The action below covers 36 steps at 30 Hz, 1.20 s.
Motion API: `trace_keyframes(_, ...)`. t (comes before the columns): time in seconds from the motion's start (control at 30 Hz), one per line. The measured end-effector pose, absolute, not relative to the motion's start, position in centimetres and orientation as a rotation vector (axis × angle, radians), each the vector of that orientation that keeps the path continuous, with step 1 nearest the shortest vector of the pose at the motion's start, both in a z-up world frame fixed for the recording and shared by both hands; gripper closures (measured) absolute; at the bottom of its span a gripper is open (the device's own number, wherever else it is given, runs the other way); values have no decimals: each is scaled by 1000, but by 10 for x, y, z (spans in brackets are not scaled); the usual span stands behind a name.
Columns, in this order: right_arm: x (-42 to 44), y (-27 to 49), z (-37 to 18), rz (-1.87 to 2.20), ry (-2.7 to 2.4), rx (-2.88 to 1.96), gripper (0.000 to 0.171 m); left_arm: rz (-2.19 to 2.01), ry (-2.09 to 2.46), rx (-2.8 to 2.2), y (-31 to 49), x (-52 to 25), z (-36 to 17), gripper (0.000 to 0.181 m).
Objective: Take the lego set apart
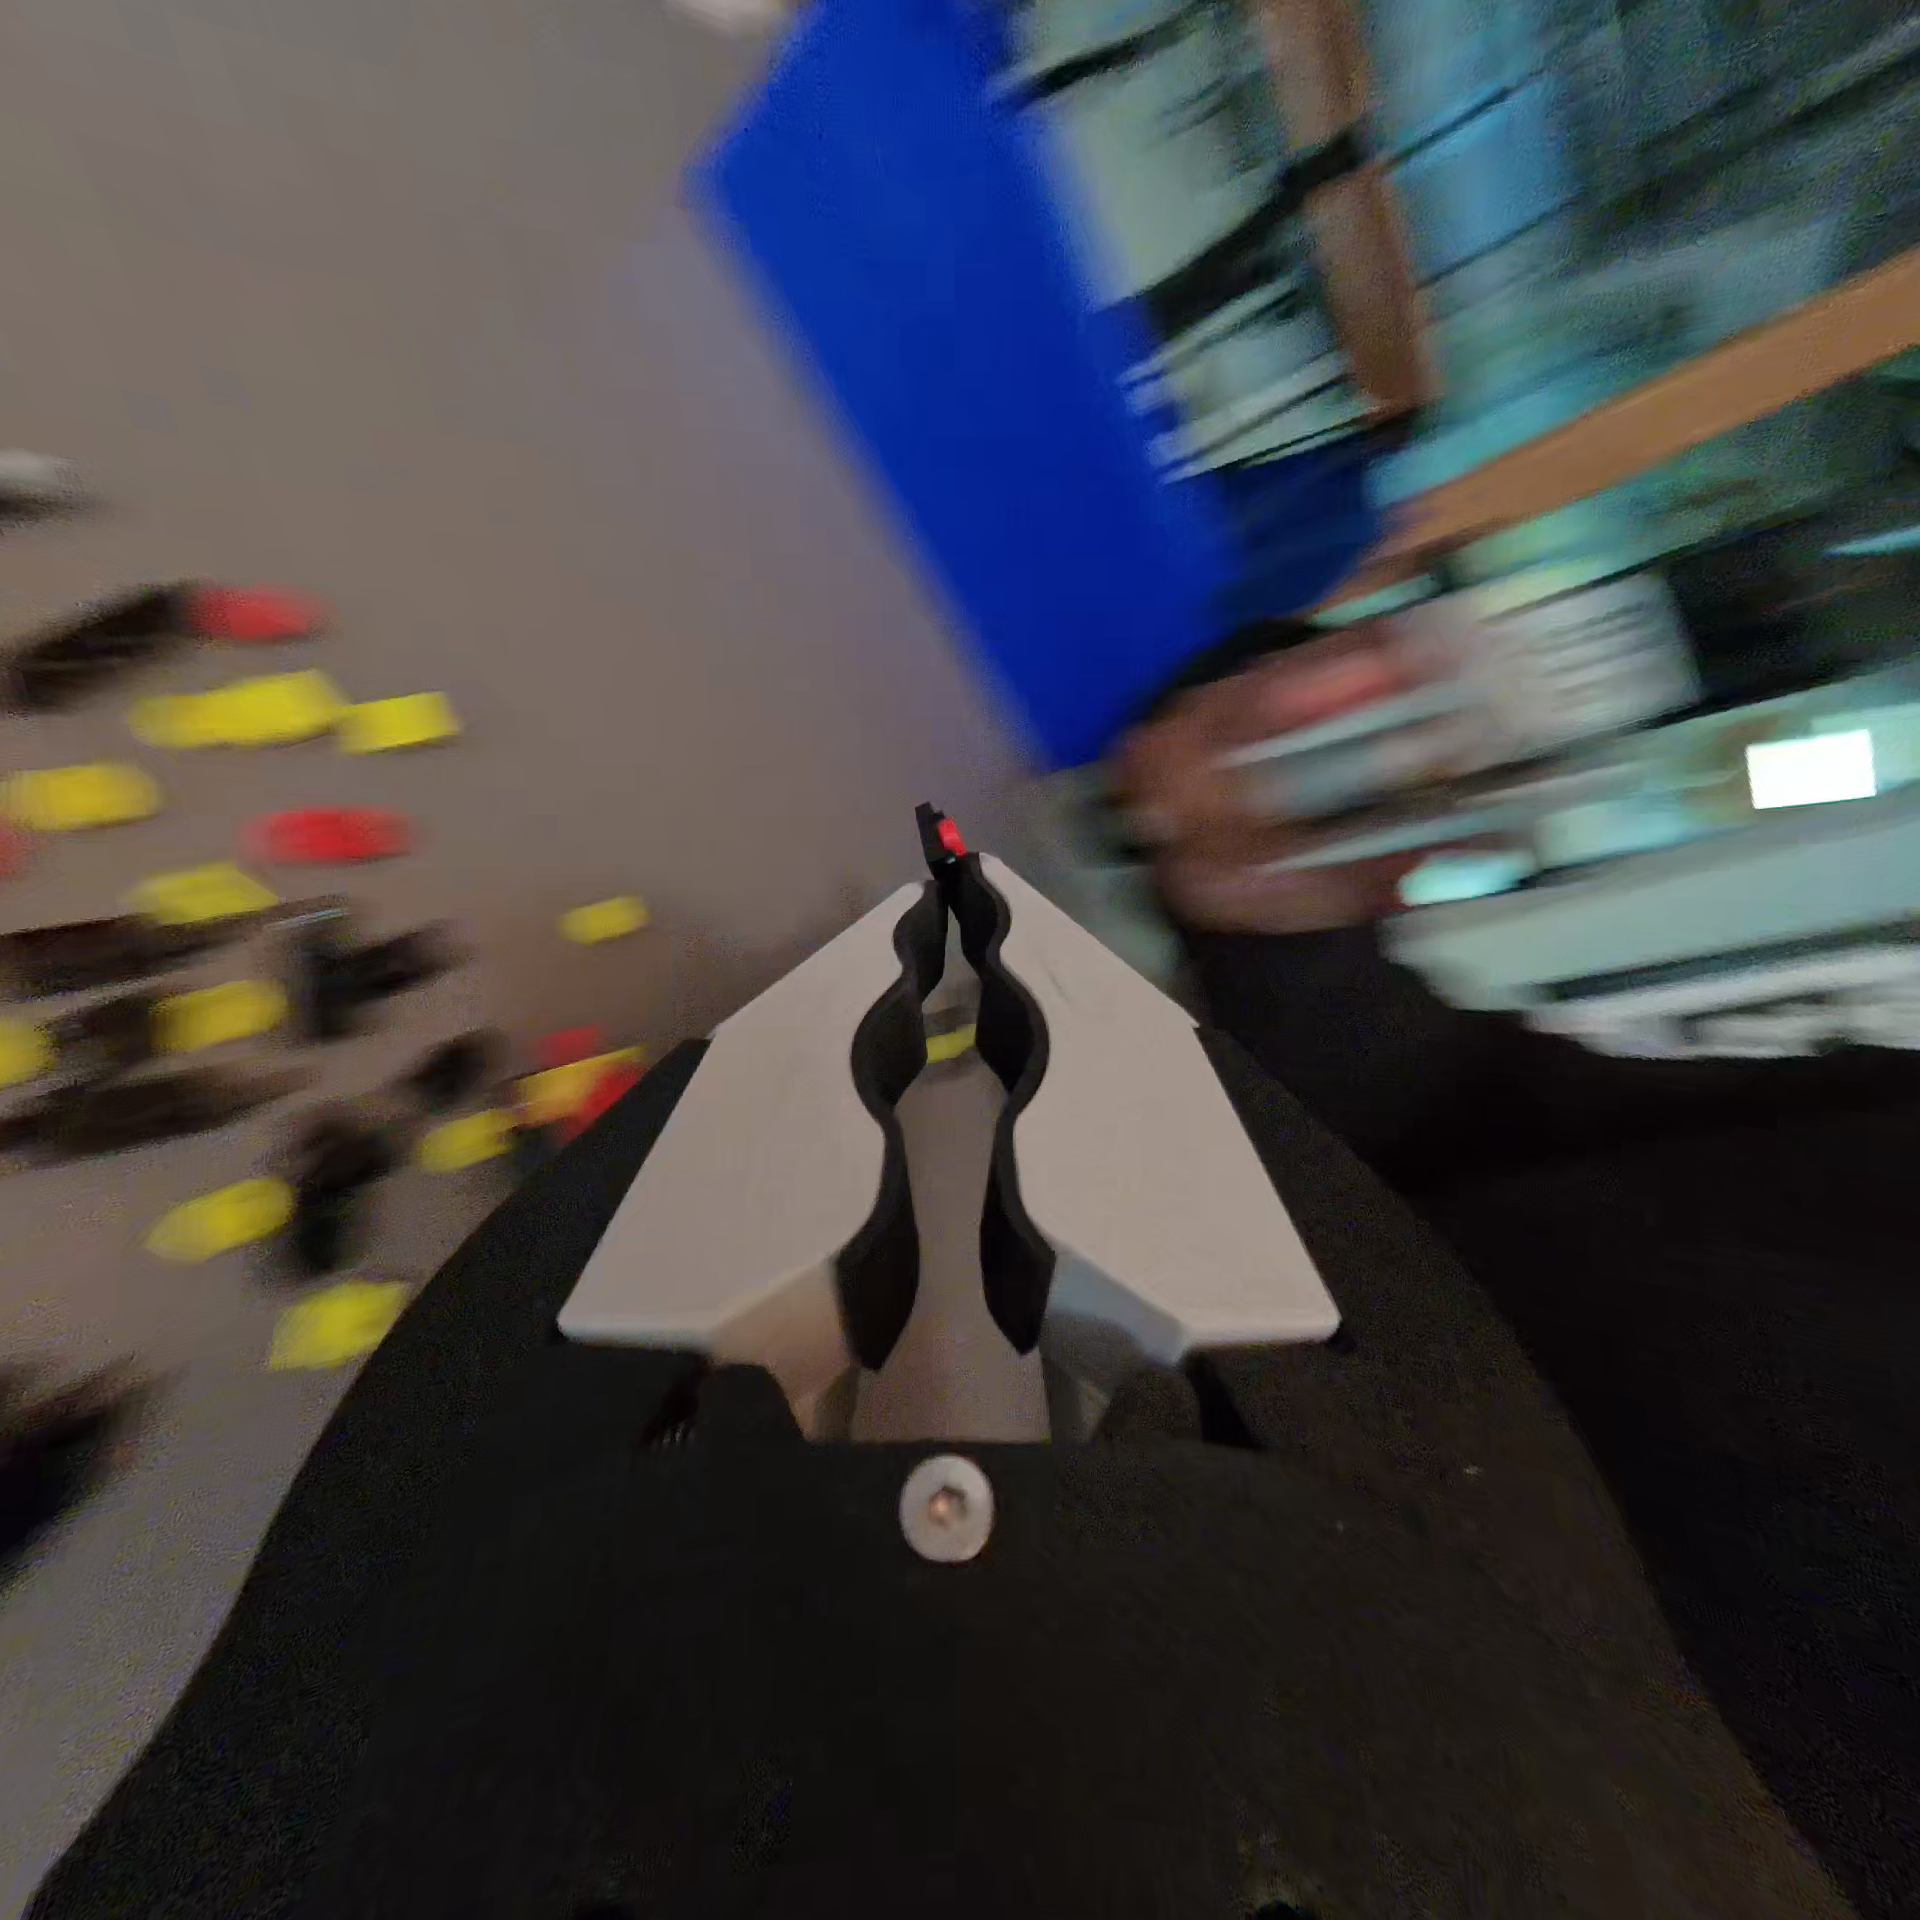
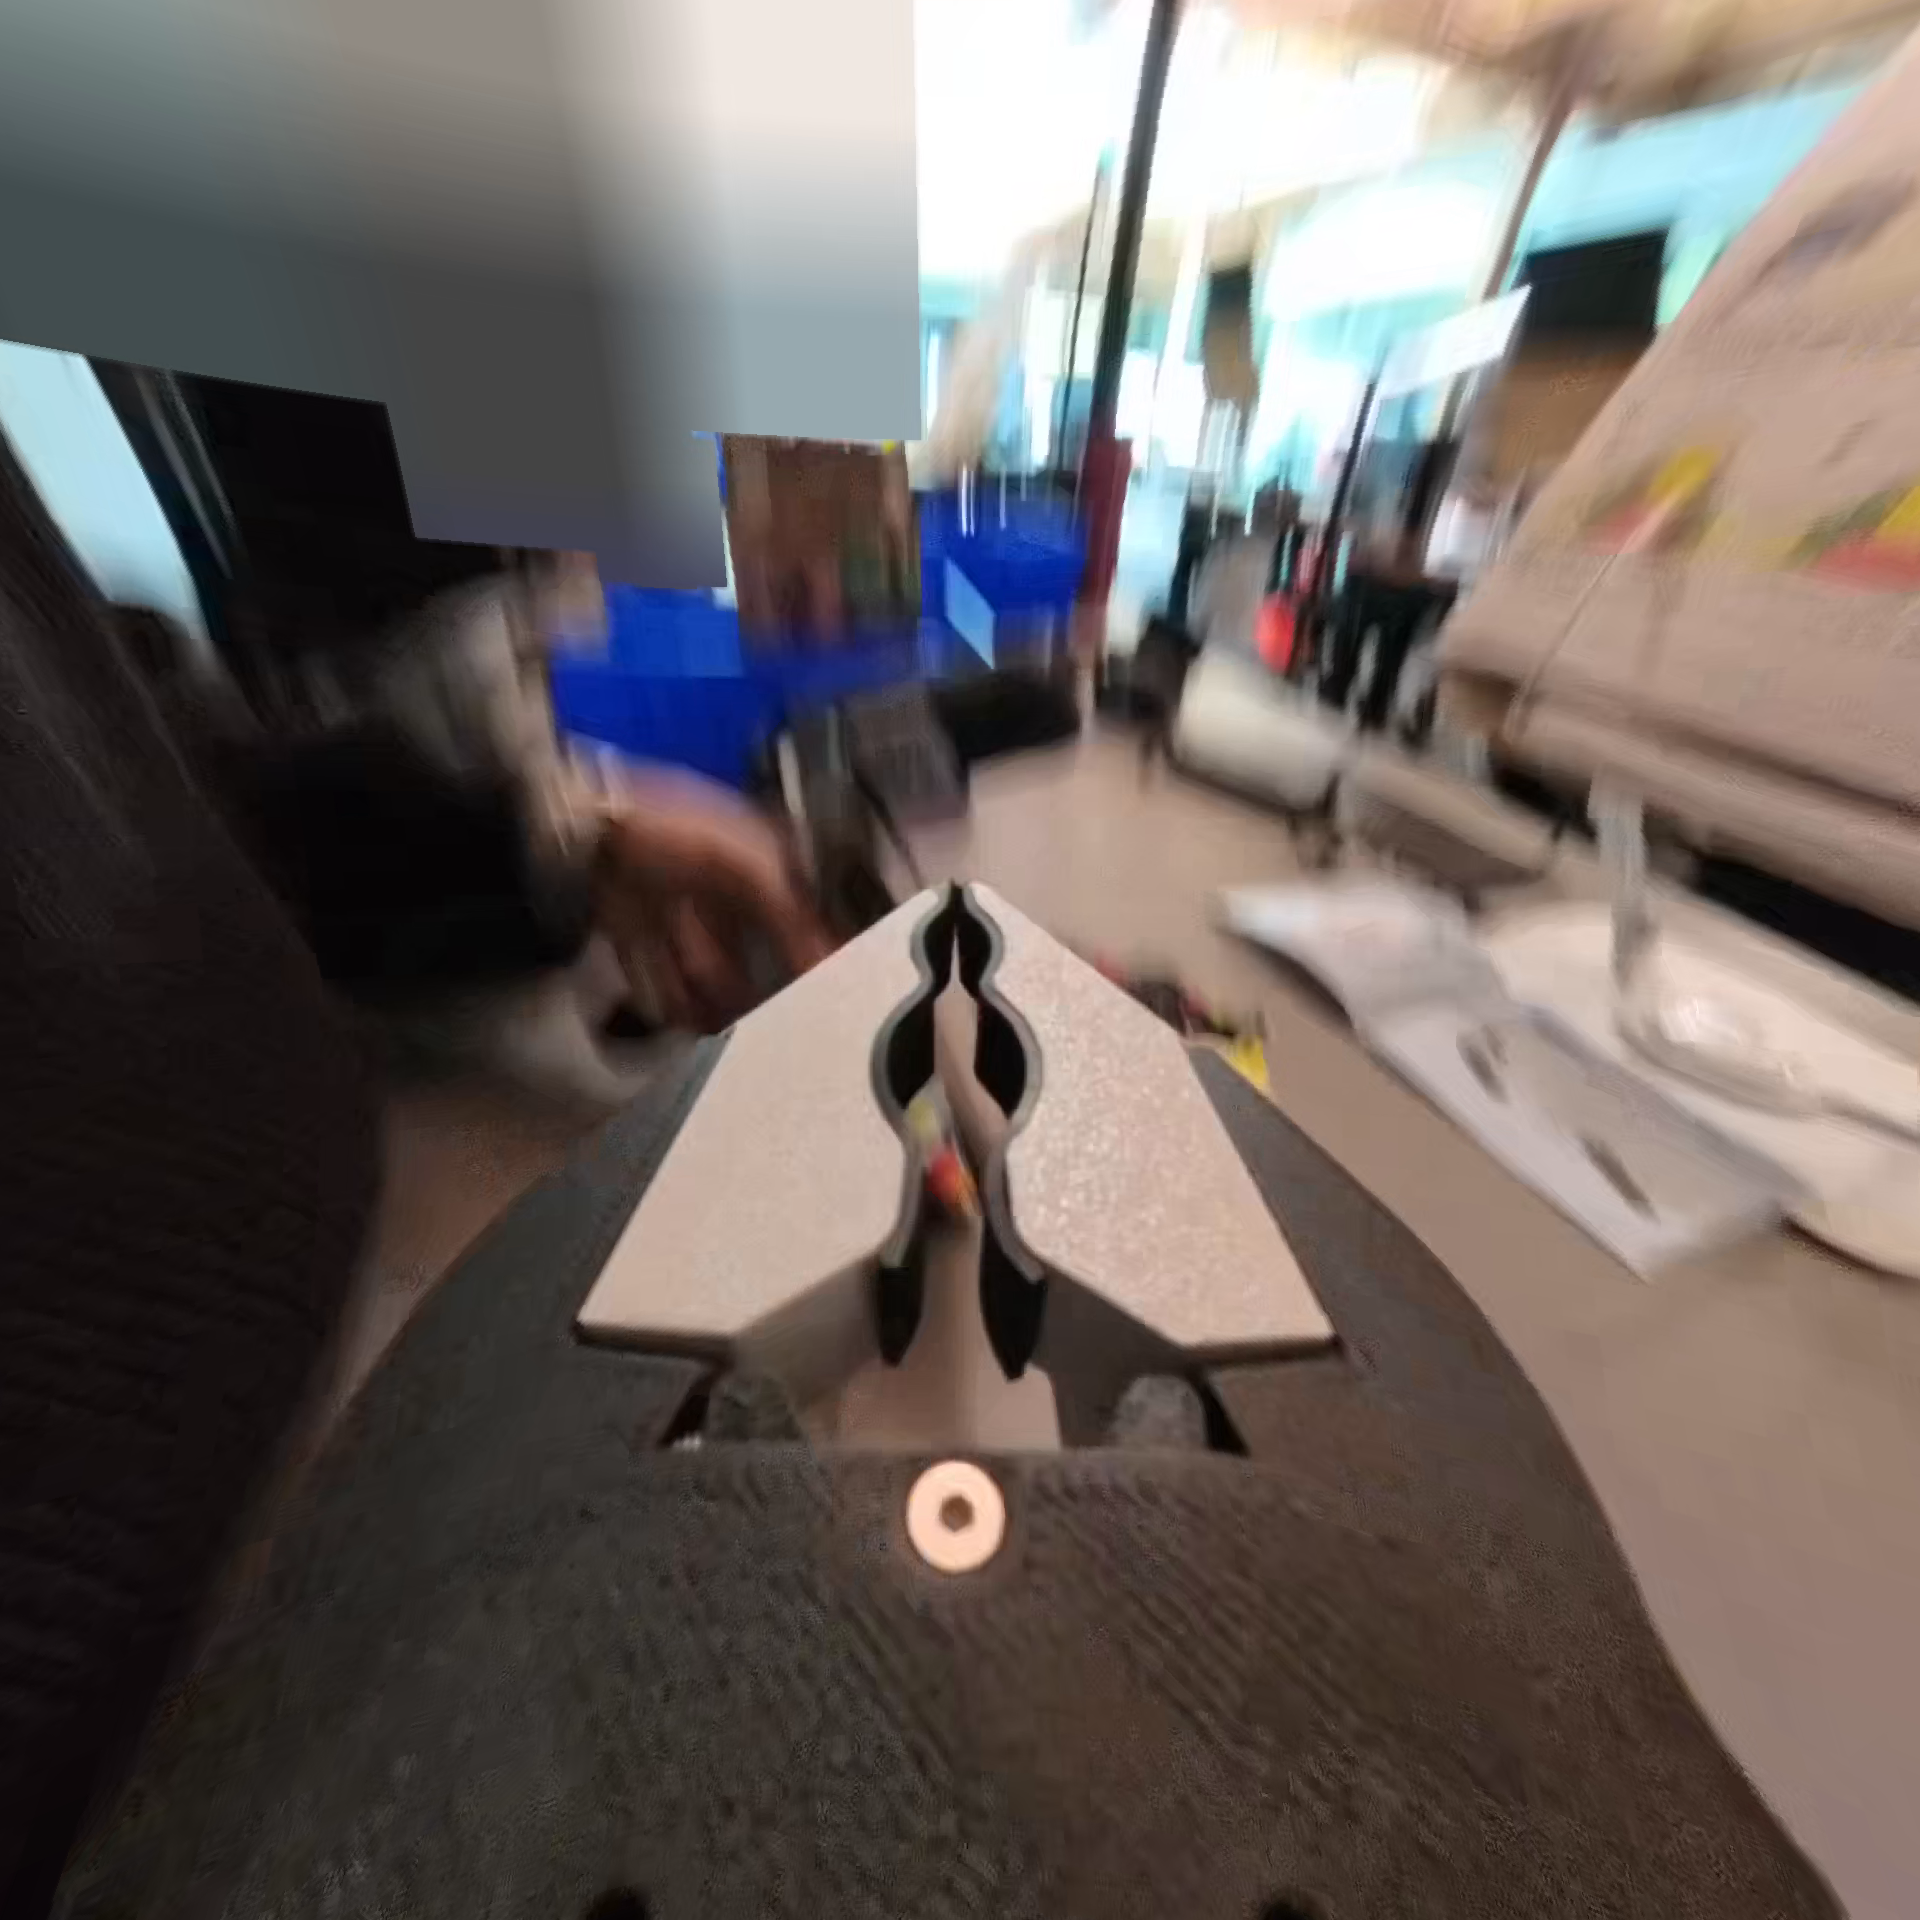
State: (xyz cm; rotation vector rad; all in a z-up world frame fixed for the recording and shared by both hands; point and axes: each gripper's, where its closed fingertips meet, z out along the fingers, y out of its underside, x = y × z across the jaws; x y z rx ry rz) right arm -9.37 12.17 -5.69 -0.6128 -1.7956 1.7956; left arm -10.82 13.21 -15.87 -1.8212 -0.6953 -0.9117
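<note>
Two handheld grippers, both views smeared by motion blur.

The left gripper (image 1: 951, 883) has its jaws pinching a small red and black lego piece (image 1: 943, 834) at the tips. Loose yellow, red and black lego pieces (image 1: 239, 707) scatter across the grey counter (image 1: 499, 416) toward its left edge. The right gripper (image 2: 958, 902) has its jaws pressed together; whether they hold anything is unclear.

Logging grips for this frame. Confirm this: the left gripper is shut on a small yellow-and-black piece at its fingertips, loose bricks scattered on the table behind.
Wrong colour. In the left wrist view the left gripper pinches a small red-and-black piece, not yellow-and-black. The loose bricks do lie scattered on the table.
</note>
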Motion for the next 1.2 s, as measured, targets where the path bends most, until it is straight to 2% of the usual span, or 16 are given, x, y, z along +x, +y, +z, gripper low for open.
trace_keyframes(0.03, -89, 125, -34, 1912, -1721, -624, 171, -900, -693, -1854, 131, -108, -165, 179)
trace_keyframes(0.07, -91, 128, -38, 1788, -1783, -615, 171, -1087, -683, -1662, 134, -102, -130, 180)
trace_keyframes(0.1, -98, 136, -52, 1576, -1821, -598, 171, -1063, -645, -1660, 134, -99, -120, 180)
trace_keyframes(0.13, -101, 141, -62, 1501, -1833, -610, 171, -907, -617, -1778, 133, -100, -133, 180)
trace_keyframes(0.3, -107, 146, -72, 1718, -1839, -776, 171, -968, -668, -1727, 133, -109, -143, 180)
trace_keyframes(0.4, -118, 160, -96, 1619, -1866, -928, 162, -891, -656, -1619, 131, -125, -129, 179)
trace_keyframes(0.47, -125, 161, -108, 1576, -1879, -1031, 143, -829, -631, -1574, 130, -133, -122, 179)
trace_keyframes(0.57, -126, 147, -118, 1561, -1913, -1090, 132, -773, -603, -1562, 129, -135, -117, 179)
trace_keyframes(0.8, -128, 145, -103, 1366, -1796, -965, 147, -360, -420, -1632, 132, -136, -107, 179)
trace_keyframes(0.97, -125, 146, -95, 1443, -1758, -985, 158, -175, -287, -1644, 138, -122, -100, 179)
trace_keyframes(1.2, -123, 146, -93, 1560, -1751, -1042, 163, -60, -242, -1653, 140, -121, -98, 179)
